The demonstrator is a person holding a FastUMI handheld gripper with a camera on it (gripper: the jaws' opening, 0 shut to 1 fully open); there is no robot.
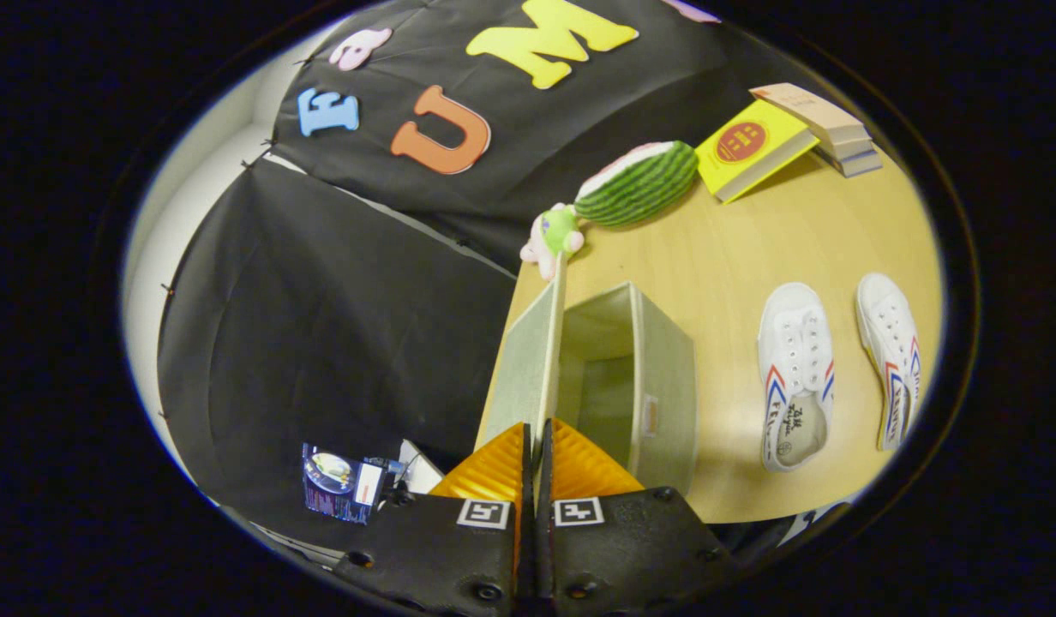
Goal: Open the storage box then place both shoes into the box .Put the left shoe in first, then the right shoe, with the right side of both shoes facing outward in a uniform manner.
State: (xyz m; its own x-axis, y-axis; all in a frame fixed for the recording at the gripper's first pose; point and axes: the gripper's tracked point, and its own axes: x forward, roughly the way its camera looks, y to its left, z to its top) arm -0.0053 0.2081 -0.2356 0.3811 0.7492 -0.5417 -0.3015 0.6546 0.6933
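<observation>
A pale green fabric storage box (657, 377) stands on the wooden table (768, 240) just ahead of my fingers, with its inside showing. Its lid (528, 368) is raised on edge along the box's left side. My gripper (535, 446) is shut on the lid's near edge, the thin panel pinched between the two orange fingers (494, 471). Two white canvas shoes with red and blue stripes lie to the right of the box: one (794, 377) closer to it, the other (892, 356) farther right. Both point away from me.
At the table's far side lie a watermelon-shaped plush (639, 182), a small green and pink toy (554, 236), a yellow book (751, 147) and a stack of books (828, 127). The table's left edge runs beside the lid. A blue packet (339, 484) lies below, off the table.
</observation>
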